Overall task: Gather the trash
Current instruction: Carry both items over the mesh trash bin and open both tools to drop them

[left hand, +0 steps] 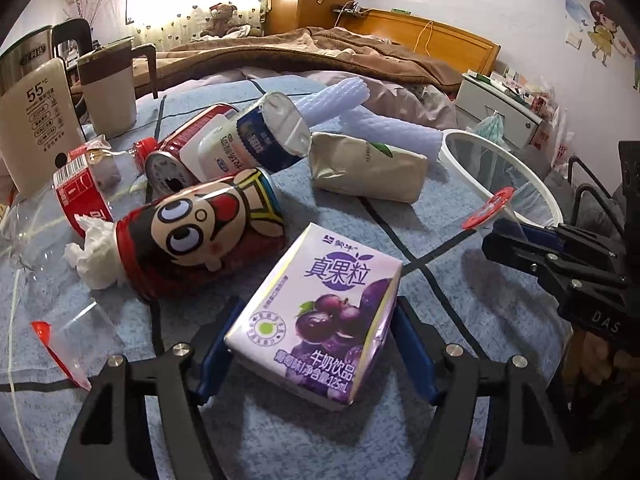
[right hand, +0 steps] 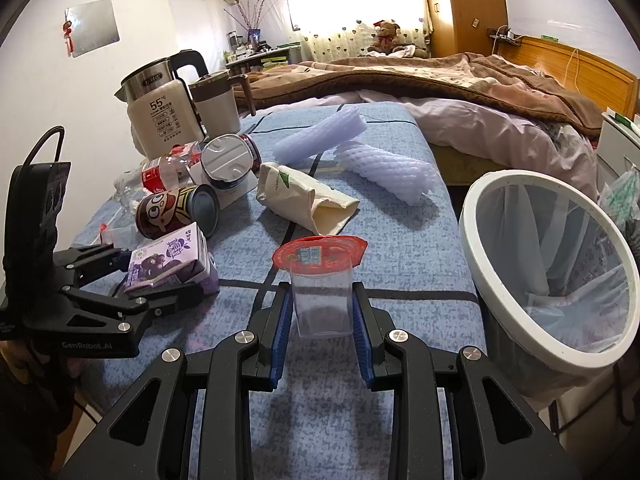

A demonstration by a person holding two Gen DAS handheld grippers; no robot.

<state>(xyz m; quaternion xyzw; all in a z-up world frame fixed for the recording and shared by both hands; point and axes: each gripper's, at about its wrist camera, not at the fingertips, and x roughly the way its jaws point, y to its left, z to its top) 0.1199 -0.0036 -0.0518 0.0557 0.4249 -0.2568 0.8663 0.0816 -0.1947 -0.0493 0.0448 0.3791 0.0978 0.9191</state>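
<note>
The left tongs [left hand: 312, 344] squeeze a purple grape milk carton [left hand: 316, 316]; the right tongs [right hand: 322, 320] grip a clear plastic cup [right hand: 322, 300] (red lid on top).

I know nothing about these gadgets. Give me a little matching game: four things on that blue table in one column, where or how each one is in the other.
1 purple milk carton
2 clear cup
3 trash bin
4 cartoon can

a lying on its side
b clamped in right gripper
c between left gripper fingers
d beside the table edge

Pairs: 1-c, 2-b, 3-d, 4-a
</note>
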